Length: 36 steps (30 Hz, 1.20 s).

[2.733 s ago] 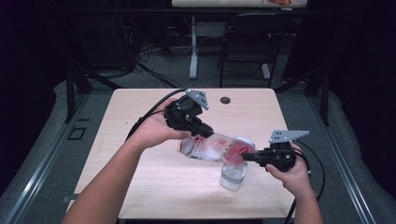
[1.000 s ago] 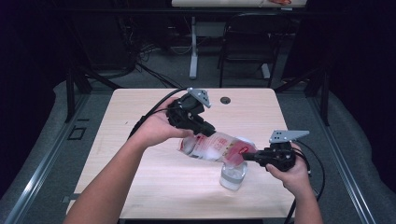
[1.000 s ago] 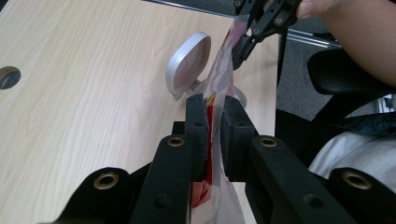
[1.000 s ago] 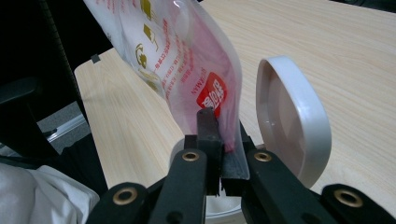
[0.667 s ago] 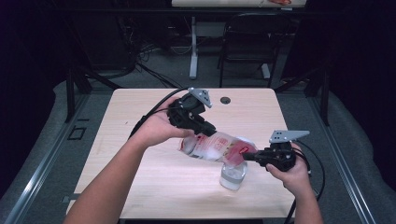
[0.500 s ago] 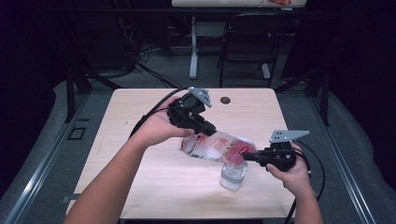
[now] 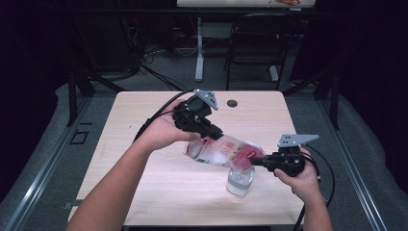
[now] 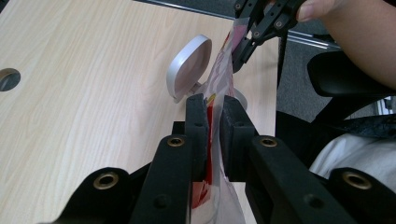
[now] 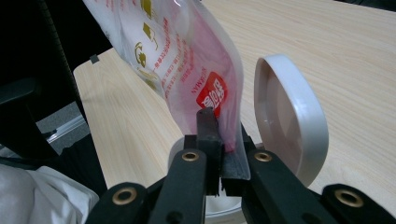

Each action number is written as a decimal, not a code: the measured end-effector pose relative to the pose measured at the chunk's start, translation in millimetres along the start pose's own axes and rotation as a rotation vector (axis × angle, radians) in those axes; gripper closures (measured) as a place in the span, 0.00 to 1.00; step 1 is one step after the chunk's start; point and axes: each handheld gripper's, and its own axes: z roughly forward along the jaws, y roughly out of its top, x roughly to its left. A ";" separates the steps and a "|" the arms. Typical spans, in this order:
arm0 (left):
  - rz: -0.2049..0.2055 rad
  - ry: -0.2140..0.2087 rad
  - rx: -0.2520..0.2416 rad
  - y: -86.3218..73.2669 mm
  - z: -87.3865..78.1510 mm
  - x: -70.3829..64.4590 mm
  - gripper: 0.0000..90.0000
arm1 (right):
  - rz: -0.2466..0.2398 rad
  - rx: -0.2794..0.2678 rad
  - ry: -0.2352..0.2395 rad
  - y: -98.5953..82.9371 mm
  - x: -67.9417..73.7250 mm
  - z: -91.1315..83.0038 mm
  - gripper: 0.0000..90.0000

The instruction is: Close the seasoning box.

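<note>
The pouch (image 7: 222, 151) covers most of the jar (image 7: 240, 181) below it — whether its mouth touches the jar cannot be told. In the right gripper view the jar's lid (image 9: 287, 112) hides the jar's far rim — the pouch's print is too blurred to read.

A light wooden table (image 7: 144, 192) with a round grommet hole (image 7: 233, 103); black chair (image 7: 255, 43) behind.

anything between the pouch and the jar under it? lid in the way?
Nothing visible blocks it. The pouch hangs tilted between the left gripper and right gripper, its low end just above the open jar. The flip lid stands open, off to one side of the pouch.
</note>
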 end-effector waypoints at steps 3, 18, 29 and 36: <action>0.000 0.001 0.000 0.1 0.0 0.3 0.93 | 0.000 0.000 -0.001 0.0 0.0 0.1 0.99; -0.003 0.000 -0.003 0.7 0.5 0.6 0.93 | 0.003 -0.004 -0.004 -0.5 -0.6 0.4 0.99; -0.004 -0.002 -0.009 2.4 1.5 0.6 0.93 | 0.014 -0.006 -0.003 -1.5 -1.9 0.6 0.99; -0.008 0.000 -0.013 3.2 2.2 2.1 0.93 | 0.013 -0.007 -0.008 -1.7 -2.3 0.9 0.99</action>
